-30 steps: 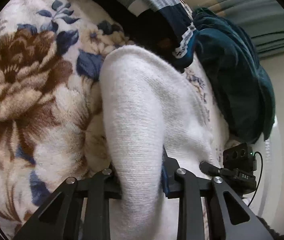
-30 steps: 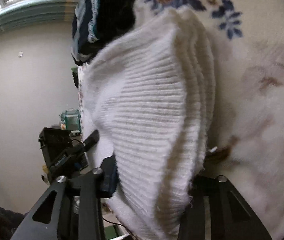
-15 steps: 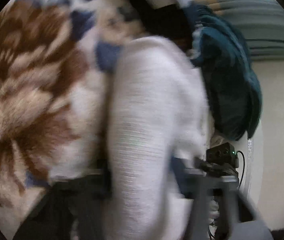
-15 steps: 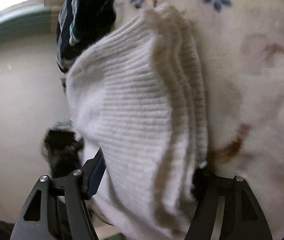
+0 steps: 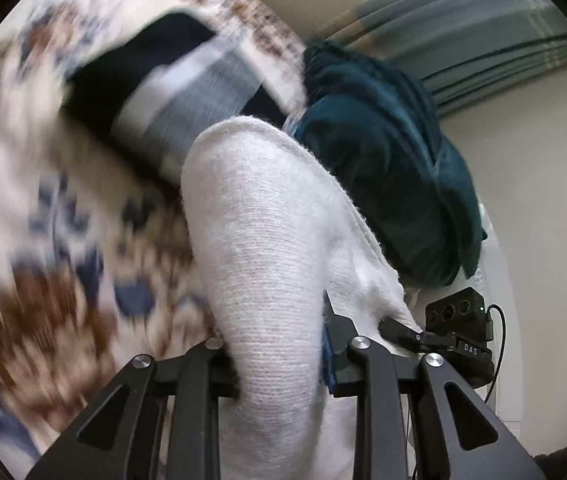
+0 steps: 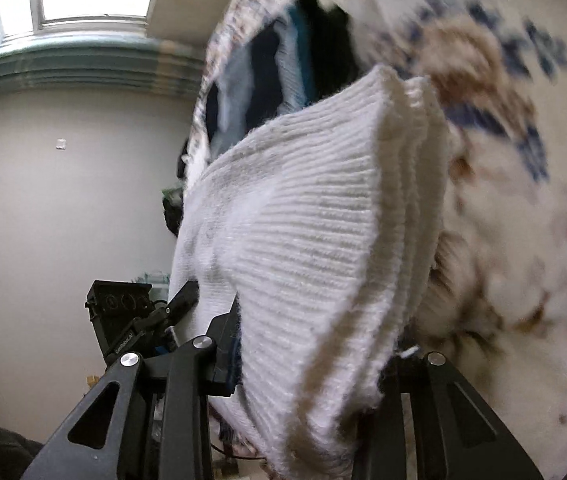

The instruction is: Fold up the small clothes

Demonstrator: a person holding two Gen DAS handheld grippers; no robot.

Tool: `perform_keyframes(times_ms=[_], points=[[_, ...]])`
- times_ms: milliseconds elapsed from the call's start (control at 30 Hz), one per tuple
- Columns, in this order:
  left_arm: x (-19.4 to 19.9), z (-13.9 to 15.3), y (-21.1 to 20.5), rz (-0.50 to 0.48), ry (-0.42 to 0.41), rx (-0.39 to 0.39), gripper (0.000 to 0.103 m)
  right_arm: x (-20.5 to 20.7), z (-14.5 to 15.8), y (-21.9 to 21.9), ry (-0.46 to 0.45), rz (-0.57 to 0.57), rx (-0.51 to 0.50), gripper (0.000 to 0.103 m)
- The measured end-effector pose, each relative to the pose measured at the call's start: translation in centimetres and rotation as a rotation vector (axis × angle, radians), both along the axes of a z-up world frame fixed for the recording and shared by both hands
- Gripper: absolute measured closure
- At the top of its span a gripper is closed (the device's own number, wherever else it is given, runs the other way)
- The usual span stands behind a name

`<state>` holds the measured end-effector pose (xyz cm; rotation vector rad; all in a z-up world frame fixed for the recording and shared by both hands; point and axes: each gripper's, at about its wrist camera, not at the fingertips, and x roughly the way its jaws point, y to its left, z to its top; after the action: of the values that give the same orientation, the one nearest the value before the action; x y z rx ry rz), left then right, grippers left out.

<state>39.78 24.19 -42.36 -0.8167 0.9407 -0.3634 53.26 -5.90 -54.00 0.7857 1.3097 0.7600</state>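
White ribbed knit garment (image 5: pixel 267 264) fills centre of both wrist views, clamped at its near end by both tools. Left tool (image 5: pixel 279 364) is closed on the smooth rolled part; right tool (image 6: pixel 307 364) is closed on the stacked ribbed edge (image 6: pixel 415 184), several layers thick. Likely held at two points so the folded layers stay aligned and taut while carried or turned over the floral fleece blanket (image 5: pixel 43 280); judging by the layering, the fold looks well along.

Edges: garment's far end in left view sits close against the black and grey striped cloth (image 5: pixel 187 92), upper centre, and the dark teal plush fabric (image 5: pixel 383 168), upper right. Contact there cannot be told. Little room on that side. Open blanket at left of left view and right of right view (image 6: pixel 523 280) gives space to lay it down. Background is motion-blurred. Black camera box (image 5: pixel 457 312) of the other tool shows at lower right, close by.
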Motion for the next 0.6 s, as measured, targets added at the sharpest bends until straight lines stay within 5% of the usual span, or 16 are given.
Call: perform_keyframes(times_ms=[133,300,433,600], points=[[7.2,4.3,3.8,-0.045,-0.047,0.048,0.080,4.3,4.6,3.6,-0.060,-0.056,-0.002,0.069],[16.5,5.2,8.8,-0.079,-0.060,0.089,0.080,13.1,6.9,8.1,-0.099,-0.157,0.002,0.069],[24.4,1.4,11.4,-0.115,0.008,0.166,0.079,19.8,4.9,12.8,-0.088,-0.180,-0.062,0.069],[27.3,-4.4,12.7,-0.162,0.132,0.246,0.073,23.6,-0.4,14.8,-0.016,-0.143,-0.220,0.068]])
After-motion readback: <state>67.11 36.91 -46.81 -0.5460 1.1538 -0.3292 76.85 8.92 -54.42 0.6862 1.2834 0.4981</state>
